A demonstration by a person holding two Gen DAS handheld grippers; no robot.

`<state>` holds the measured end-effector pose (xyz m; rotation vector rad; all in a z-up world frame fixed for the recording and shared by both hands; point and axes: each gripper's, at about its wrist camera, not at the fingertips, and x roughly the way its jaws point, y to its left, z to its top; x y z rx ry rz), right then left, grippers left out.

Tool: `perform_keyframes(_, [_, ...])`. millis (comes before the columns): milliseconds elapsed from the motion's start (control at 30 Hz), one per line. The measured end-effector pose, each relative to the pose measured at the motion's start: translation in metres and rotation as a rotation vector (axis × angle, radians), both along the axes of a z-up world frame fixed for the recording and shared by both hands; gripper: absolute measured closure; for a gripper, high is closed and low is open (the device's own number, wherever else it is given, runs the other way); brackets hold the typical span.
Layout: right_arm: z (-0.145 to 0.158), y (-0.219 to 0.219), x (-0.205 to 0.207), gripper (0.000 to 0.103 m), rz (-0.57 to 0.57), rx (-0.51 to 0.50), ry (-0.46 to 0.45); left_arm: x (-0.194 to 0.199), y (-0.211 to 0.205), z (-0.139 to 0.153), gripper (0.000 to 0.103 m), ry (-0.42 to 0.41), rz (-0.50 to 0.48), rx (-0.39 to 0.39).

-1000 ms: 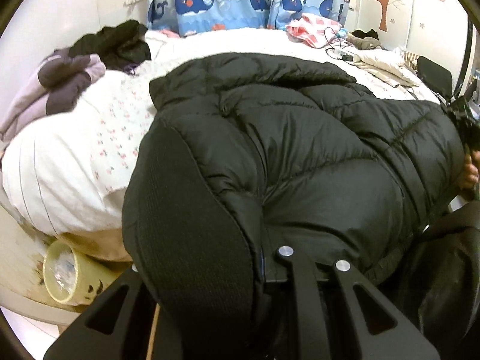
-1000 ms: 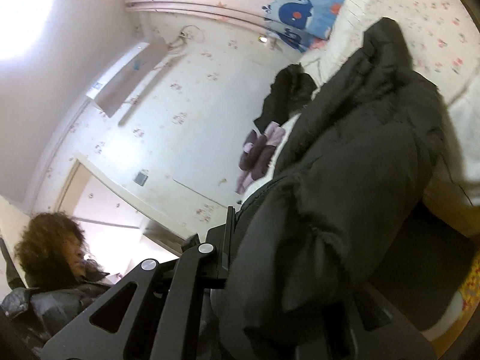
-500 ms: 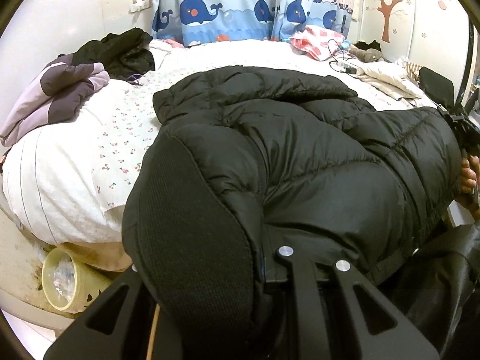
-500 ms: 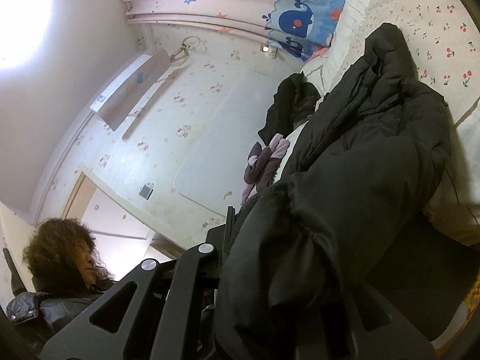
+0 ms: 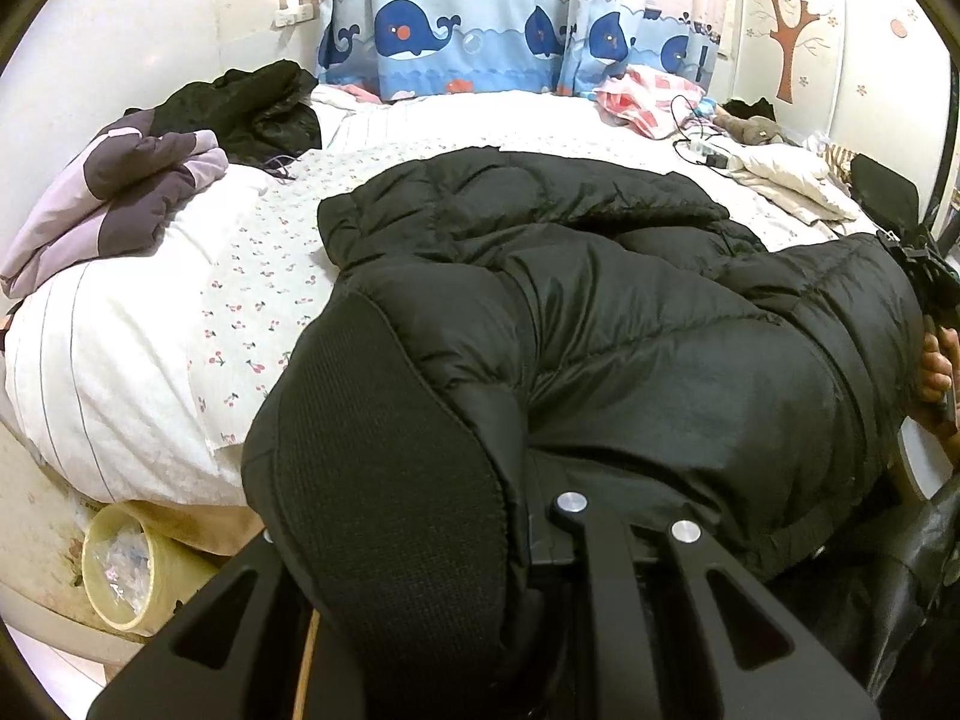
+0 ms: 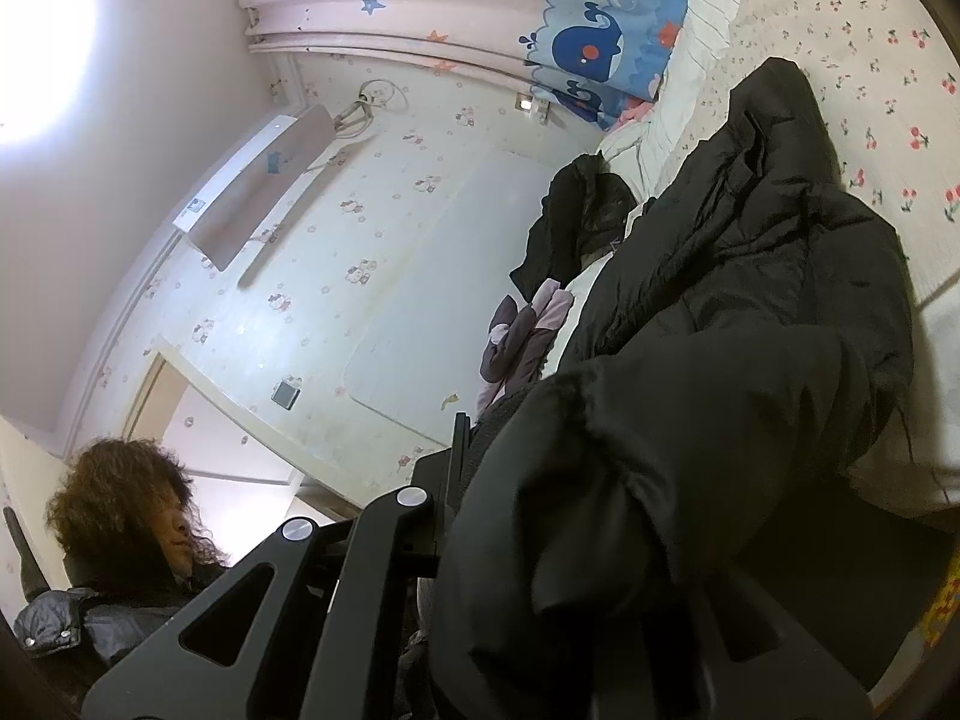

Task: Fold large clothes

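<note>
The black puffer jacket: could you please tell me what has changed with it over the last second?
The black puffer jacket has slid slightly farther onto the bed as both views tilted up a little. Nothing was let go: the left tongs and right tongs keep gripping its near edge. The purple garment stayed put.

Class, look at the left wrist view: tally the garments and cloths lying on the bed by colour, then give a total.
Black: 2, puffy black down jacket, crumpled black garment
Purple and lilac: 1, folded padded jacket
Pink and white checked: 1, crumpled cloth
Cream: 1, quilted piece
Total: 5
</note>
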<state>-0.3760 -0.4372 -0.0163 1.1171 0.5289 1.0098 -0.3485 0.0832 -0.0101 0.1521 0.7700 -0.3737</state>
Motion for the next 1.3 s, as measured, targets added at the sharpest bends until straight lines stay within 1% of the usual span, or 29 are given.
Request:
perform_keyframes(567, [0.021,0.003,0.012,0.094,-0.006,-0.032,-0.004,0.024,0.000,0.013,0.086,-0.042,0.032,-0.017])
perform_keyframes(767, [0.024,0.003,0.016,0.094,-0.011,-0.037,0.010,0.031,-0.004,0.017,0.086,-0.064,0.037,0.008])
perform_keyframes(1100, [0.029,0.004,0.027,0.094,-0.017,-0.055,0.026,0.050,-0.006,0.023,0.086,-0.078,0.043,0.019])
perform_keyframes(1200, [0.029,0.004,0.030,0.094,-0.019,-0.056,0.031,0.055,-0.010,0.025,0.086,-0.091,0.043,0.039])
perform_keyframes(1300, [0.027,0.004,0.036,0.094,-0.020,-0.057,0.040,0.061,-0.011,0.026,0.086,-0.094,0.043,0.041])
